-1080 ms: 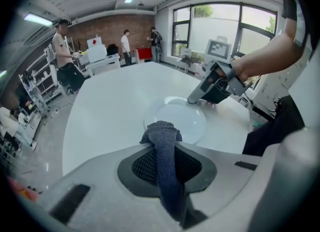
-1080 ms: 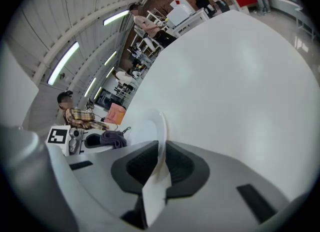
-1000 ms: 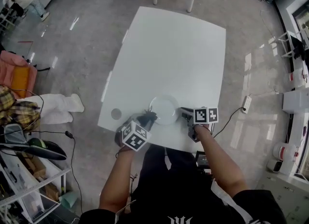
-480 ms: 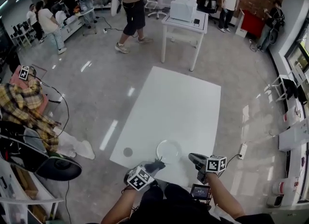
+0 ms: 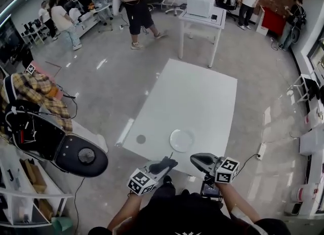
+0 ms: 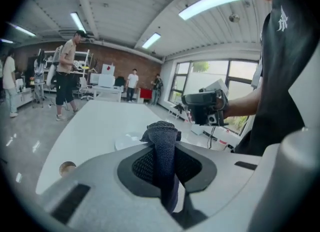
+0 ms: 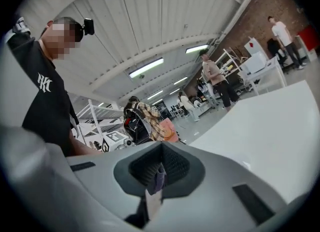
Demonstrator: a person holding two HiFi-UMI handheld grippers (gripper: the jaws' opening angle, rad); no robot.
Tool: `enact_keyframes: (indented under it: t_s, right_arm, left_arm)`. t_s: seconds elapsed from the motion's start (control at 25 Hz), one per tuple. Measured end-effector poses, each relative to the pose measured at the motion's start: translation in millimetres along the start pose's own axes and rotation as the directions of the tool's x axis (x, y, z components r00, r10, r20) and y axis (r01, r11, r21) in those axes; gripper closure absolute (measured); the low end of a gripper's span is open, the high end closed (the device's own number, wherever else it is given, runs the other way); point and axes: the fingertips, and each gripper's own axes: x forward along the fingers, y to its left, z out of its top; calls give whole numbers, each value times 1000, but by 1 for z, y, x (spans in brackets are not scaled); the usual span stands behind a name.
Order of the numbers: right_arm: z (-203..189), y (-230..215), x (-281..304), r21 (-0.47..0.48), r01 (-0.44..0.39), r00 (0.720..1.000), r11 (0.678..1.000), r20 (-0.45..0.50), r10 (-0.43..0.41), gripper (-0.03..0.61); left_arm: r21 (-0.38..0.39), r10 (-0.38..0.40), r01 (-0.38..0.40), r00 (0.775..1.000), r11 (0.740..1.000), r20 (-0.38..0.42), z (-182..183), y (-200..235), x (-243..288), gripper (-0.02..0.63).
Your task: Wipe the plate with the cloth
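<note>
The white plate [image 5: 181, 140] lies near the front edge of the white table [image 5: 197, 102] and also shows as a pale plate [image 6: 129, 141] beyond the left jaws. My left gripper [image 5: 168, 164] hangs above the table's front edge, shut on a dark knitted cloth [image 6: 162, 137] that sticks up between its pads. My right gripper [image 5: 195, 158] is raised beside it, to the right of the plate and off it. Its jaws have just been closing and now stand shut with nothing held. In its own view the right gripper [image 7: 160, 152] points across the room.
A small brown round spot [image 5: 140, 139] marks the table left of the plate. A second white table [image 5: 201, 12] and several standing people are at the back. A black bag with a plaid garment [image 5: 38, 112] is at the left. A power strip [image 5: 261, 151] lies on the floor.
Both grippers have lifted up and back from the plate toward the person, the left one still carrying the cloth. The head view has tilted up, so more of the room shows.
</note>
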Motion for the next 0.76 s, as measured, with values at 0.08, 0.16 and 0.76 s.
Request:
enact_keyframes:
  t_s: [0.08,0.16,0.76]
  right_arm:
    - [-2,18,-7,-30,-37,999,999,2,37,574]
    - [-7,31,-19,-51,-61,998,997,0,62,574]
    - [-46,65,-91,-53,-65,996,996,59,69,574]
  left_arm:
    - [-69,-27,34,993,997,111,14,-25,-9,563]
    - [-159,-37,72,977,985,212,22,-46,-16,563]
    - [-227,110,-68,978,972,179,-9,-116,-59,563]
